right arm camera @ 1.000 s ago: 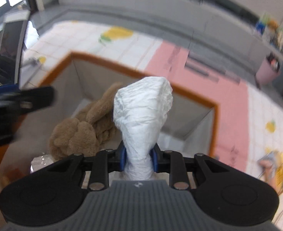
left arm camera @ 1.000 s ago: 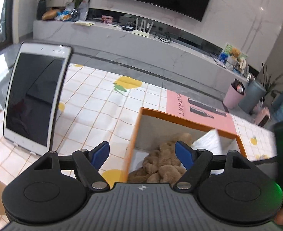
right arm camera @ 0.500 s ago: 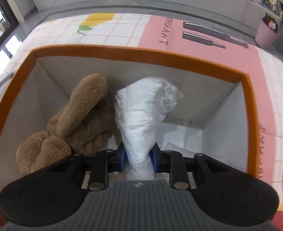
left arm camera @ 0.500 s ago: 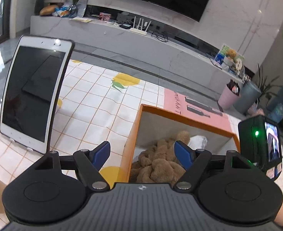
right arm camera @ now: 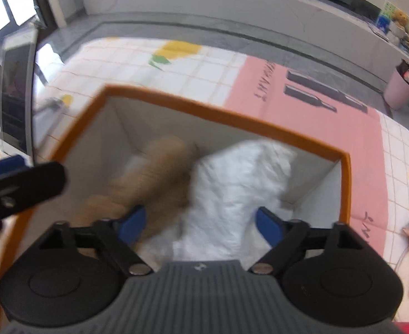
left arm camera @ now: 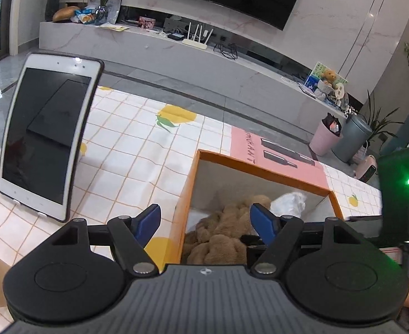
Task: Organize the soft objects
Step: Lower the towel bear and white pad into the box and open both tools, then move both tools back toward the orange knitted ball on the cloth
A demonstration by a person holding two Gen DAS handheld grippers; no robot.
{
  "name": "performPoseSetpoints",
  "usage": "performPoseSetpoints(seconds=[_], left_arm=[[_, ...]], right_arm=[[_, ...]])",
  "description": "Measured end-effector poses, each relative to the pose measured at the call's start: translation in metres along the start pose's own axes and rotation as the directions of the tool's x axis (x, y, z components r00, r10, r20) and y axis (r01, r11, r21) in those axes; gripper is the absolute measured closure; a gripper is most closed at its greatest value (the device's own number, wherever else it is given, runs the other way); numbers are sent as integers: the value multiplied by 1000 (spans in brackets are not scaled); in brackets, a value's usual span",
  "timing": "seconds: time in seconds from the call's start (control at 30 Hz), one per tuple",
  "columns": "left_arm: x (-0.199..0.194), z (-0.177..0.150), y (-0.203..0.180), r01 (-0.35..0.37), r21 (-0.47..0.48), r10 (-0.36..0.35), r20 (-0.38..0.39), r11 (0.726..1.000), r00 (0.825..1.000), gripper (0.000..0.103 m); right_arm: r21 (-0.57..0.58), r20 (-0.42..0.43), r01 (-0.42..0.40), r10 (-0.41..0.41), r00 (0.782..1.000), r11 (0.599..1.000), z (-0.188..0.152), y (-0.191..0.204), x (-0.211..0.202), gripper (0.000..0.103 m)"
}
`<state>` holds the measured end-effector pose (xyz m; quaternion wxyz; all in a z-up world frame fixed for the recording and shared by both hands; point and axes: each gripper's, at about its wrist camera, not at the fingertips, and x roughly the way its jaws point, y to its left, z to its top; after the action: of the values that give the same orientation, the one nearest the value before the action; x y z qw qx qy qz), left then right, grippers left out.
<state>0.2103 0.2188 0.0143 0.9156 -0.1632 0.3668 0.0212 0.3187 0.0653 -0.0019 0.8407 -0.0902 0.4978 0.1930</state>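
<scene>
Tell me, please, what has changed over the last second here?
The right gripper is opening and has let go of the white bundle, which now lies in the orange box beside the brown plush. The left gripper stayed open and still.

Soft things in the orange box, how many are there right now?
2: a brown plush toy on the left and a white crumpled bundle on the right. More may lie hidden underneath.

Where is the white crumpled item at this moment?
In the right wrist view, the white crumpled item lies inside the orange-rimmed box, right of the brown plush toy, between the opening jaws of the right gripper, whose pads do not press it.
</scene>
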Motion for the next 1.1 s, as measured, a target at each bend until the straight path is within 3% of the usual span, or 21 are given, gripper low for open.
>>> performPoseSetpoints(seconds=[0.1,0.4,0.57,0.87,1.1], left_arm=[[-1,5,-1,-50,-15,49,-17,999,999,17],[-33,9,-23,-88,40,87,24,995,996,17],[-58,9,-45,-54,67,51,40,996,998,17],[-113,-11,-96,-48,146,32,108,988,994,17],[-141,-52,-132,66,205,-98,150,977,984,16]], right_arm=[[-29,34,7,-6,999,1000,2,5,-13,3],[-23,55,41,-40,998,999,1,3,-54,3],[-22,91,109,-107,990,994,-10,-4,-94,3],[11,164,161,-161,973,987,-51,-26,-175,3],[57,241,193,-201,950,980,-113,-50,-220,3]])
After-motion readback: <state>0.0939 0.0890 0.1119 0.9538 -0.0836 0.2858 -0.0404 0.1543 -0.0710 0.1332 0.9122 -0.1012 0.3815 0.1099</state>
